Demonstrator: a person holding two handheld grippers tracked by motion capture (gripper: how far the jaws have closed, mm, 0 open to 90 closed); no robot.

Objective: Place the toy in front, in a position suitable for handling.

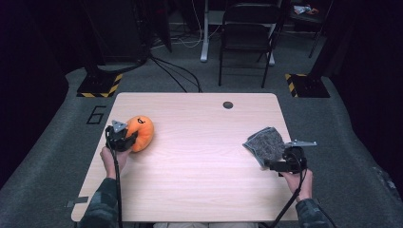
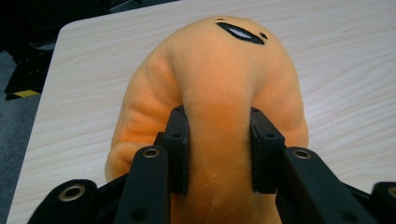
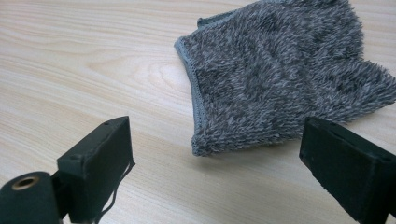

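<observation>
Left gripper (image 1: 124, 138) has its jaws clamped on a fold of the orange plush toy (image 1: 140, 132), which sits at the left-middle of the high view, near the left edge of the wooden table (image 1: 199, 156). In the left gripper view the pads (image 2: 178, 140) pinch deep into the plush (image 2: 219, 93), fabric bulging between them, black face mark at the top of the frame. So the grasp on the toy looks done; whether it is lifted off the wood I cannot tell, it seems to rest there. Right gripper (image 1: 278, 166) sits at lower right of the high view, jaws spread wide and holding nothing, just short of the grey fuzzy cloth (image 1: 265, 144). In the right gripper view the cloth (image 3: 280, 79) fills the upper right, its hemmed corner near the gap between the jaws, not touched. Left to do, judging by this: close on the cloth. Left hand (image 1: 113, 159) comes from the bottom, gripper pointing up-frame; right hand (image 1: 299, 180) angles the tool up and left toward the cloth.
</observation>
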